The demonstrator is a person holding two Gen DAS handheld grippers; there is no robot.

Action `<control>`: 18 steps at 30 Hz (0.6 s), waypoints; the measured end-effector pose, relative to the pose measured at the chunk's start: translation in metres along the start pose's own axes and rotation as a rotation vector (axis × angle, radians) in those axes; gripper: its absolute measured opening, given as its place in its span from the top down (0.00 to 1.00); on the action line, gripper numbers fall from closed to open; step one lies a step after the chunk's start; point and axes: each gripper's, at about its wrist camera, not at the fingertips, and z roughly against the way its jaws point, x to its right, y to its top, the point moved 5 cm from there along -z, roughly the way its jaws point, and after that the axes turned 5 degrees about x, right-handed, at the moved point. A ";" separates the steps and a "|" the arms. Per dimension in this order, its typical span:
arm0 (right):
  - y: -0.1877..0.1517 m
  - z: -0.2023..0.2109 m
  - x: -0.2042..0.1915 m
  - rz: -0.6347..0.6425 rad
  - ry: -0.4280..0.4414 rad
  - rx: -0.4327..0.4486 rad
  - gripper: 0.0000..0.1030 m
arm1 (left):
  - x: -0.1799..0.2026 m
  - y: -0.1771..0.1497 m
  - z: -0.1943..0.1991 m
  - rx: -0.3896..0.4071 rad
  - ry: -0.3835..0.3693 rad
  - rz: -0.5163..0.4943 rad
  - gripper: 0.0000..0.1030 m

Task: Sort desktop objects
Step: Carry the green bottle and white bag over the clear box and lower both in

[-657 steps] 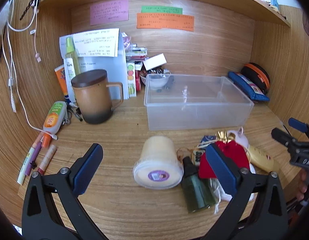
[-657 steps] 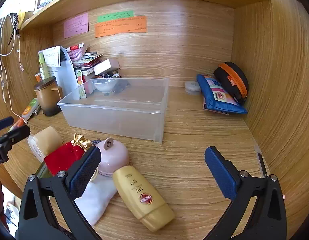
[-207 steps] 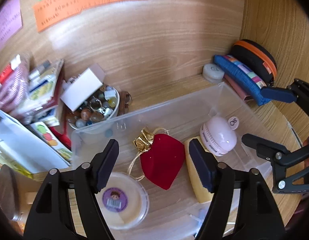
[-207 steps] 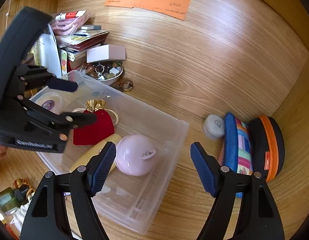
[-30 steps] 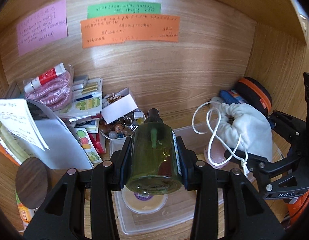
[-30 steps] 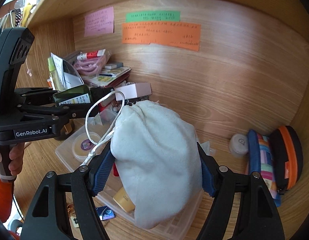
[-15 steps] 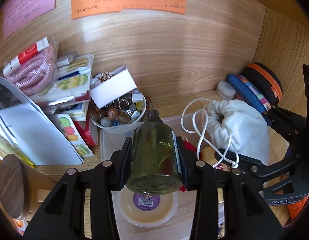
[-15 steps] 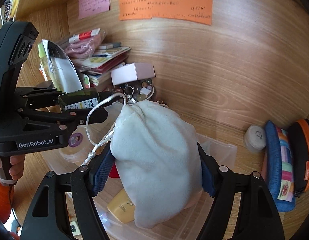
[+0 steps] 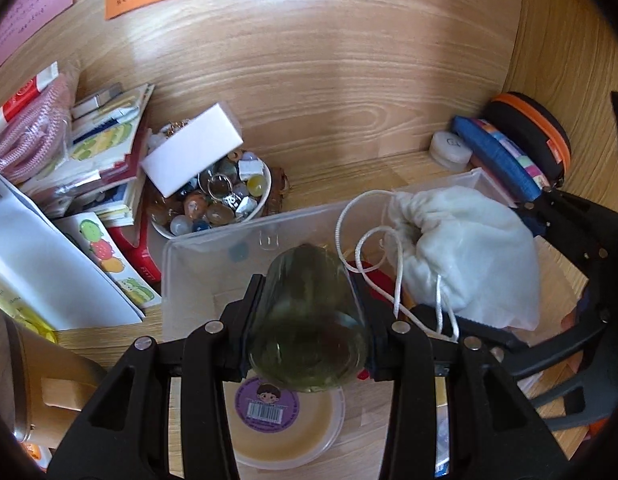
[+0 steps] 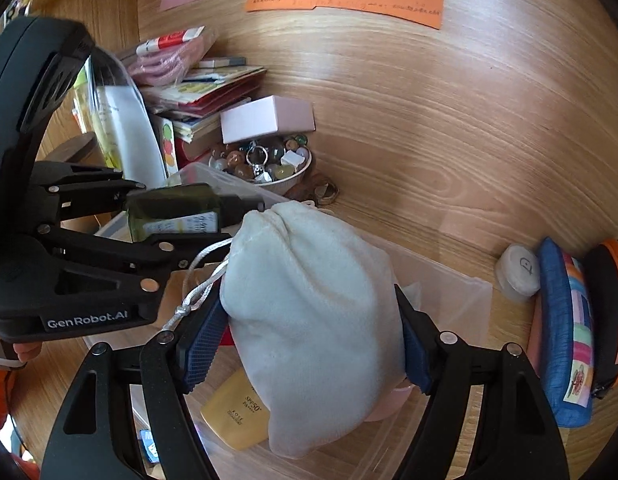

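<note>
In the left wrist view, the left gripper (image 9: 309,320) is clamping the green bottle (image 9: 309,320) between its two fingers. The long axis of the bottle is running forward along the fingers, with the base toward the camera and the neck pointing to the far wall of the clear bin (image 9: 213,252). The bin is lying directly below the bottle, and the round tub (image 9: 285,428) with a purple label is sitting inside it, just under the bottle's base. To the right, the white drawstring pouch (image 9: 465,256) is hanging over the right half of the bin.

In the right wrist view, the right gripper (image 10: 309,320) is squeezing the white drawstring pouch with both blue pads (image 10: 201,340). The pouch is hanging over the bin, above the yellow sunscreen tube (image 10: 237,412). The left gripper is holding the bottle just to the left of the pouch, over the left part of the bin. I judge each arm needs only to go down to release.
</note>
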 end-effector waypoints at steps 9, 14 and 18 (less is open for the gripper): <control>0.002 0.002 -0.006 -0.003 0.007 -0.008 0.27 | -0.001 -0.001 -0.007 -0.006 0.017 0.007 0.59; 0.000 0.000 -0.006 -0.013 0.015 -0.028 0.24 | -0.003 0.000 -0.006 -0.004 0.003 0.022 0.55; -0.001 0.000 -0.004 -0.035 0.034 -0.029 0.22 | -0.006 -0.001 -0.003 0.001 -0.007 0.040 0.47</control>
